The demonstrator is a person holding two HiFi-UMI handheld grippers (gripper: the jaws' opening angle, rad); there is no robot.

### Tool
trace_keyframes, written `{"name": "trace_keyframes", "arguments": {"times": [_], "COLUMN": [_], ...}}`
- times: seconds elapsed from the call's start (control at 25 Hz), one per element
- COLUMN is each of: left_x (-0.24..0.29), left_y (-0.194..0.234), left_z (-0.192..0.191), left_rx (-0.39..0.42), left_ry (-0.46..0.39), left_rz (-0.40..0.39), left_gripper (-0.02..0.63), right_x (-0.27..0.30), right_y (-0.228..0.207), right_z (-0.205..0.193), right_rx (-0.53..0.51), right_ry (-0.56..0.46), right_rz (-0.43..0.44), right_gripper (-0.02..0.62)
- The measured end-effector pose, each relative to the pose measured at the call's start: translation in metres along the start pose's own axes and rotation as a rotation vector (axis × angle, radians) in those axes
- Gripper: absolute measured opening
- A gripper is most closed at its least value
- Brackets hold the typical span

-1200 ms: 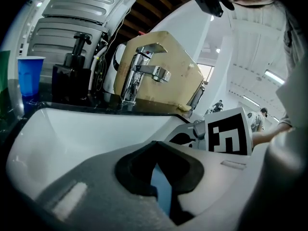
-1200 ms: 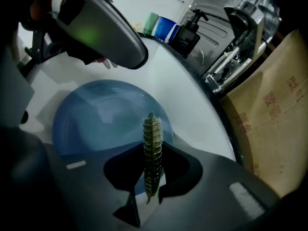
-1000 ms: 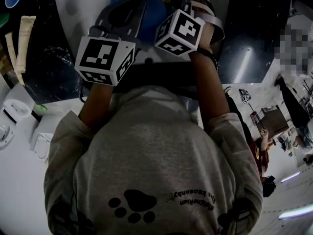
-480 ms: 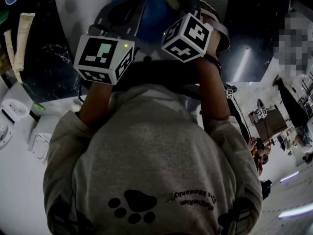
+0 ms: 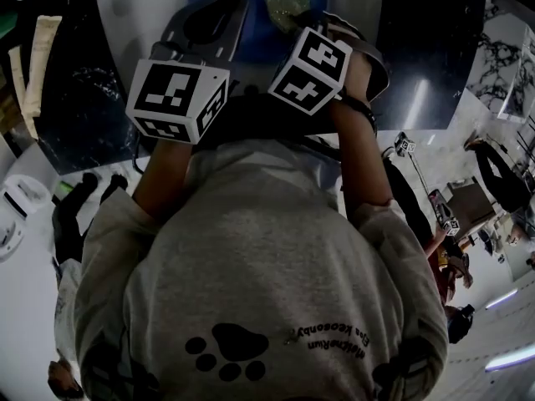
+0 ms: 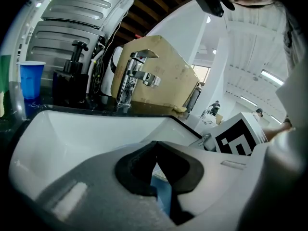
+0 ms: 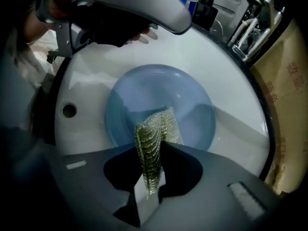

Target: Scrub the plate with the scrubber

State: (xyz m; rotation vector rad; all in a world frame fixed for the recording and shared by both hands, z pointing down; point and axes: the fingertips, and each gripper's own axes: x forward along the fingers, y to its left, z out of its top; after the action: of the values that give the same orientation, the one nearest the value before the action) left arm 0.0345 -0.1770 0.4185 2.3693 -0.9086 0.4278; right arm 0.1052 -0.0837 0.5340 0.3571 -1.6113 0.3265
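A blue plate (image 7: 159, 95) lies in the white sink (image 7: 89, 83), its rim pinched by the left claw (image 6: 155, 159). The right claw (image 7: 148, 150) grips the mesh scrubber (image 7: 156, 129) – plate straight ahead, just below.

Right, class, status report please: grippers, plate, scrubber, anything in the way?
Left gripper shut on plate rim. Right gripper shut on scrubber, free end over the plate, inside the sink. Nothing between scrubber and plate.

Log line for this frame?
left gripper: shut on plate rim | right gripper: shut on scrubber | scrubber: over plate | plate: in sink
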Motion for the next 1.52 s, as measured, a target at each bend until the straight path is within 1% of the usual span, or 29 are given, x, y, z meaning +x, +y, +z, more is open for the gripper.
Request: {"name": "trace_keyframes", "arguments": {"times": [0.2,0.36,0.68,0.84,1.0,1.08,1.16,1.32,1.4,1.52], "left_x": [-0.007,-0.013,-0.028,-0.038,-0.049,-0.053,-0.056,-0.065,-0.068,-0.074], "left_y": [-0.003,-0.003,-0.003,-0.006,-0.011,-0.013,-0.016,-0.025,-0.03,-0.035], "left_z": [0.001,0.001,0.012,0.019,0.024,0.025,0.026,0.028,0.031,0.037], "left_rx": [0.004,0.006,0.02,0.032,0.051,0.061,0.077,0.103,0.114,0.134], "left_ry": [-0.008,-0.016,-0.041,-0.049,-0.052,-0.048,-0.042,-0.032,-0.037,-0.049], "left_rz": [-0.002,0.003,0.025,0.034,0.037,0.036,0.034,0.028,0.024,0.023], "left_gripper": [0.003,0.003,0.003,0.003,0.003,0.003,0.003,0.003,0.003,0.003], "right_x": [-0.01,-0.017,-0.034,-0.047,-0.063,-0.073,-0.08,-0.102,-0.114,-0.131], "right_y": [0.016,0.027,0.051,0.055,0.056,0.056,0.054,0.047,0.04,0.027], "right_z": [0.006,0.011,0.022,0.029,0.036,0.038,0.041,0.048,0.051,0.055], "right_rx": [-0.005,-0.011,-0.053,-0.046,0.015,0.045,0.083,0.216,0.276,0.341], "right_ry": [0.005,0.001,-0.011,-0.047,-0.116,-0.155,-0.206,-0.355,-0.428,-0.517], "right_rz": [0.086,0.138,0.246,0.274,0.287,0.283,0.261,0.209,0.162,0.066], "right_gripper": [0.072,0.073,0.072,0.072,0.072,0.072,0.072,0.072,0.072,0.072]}}
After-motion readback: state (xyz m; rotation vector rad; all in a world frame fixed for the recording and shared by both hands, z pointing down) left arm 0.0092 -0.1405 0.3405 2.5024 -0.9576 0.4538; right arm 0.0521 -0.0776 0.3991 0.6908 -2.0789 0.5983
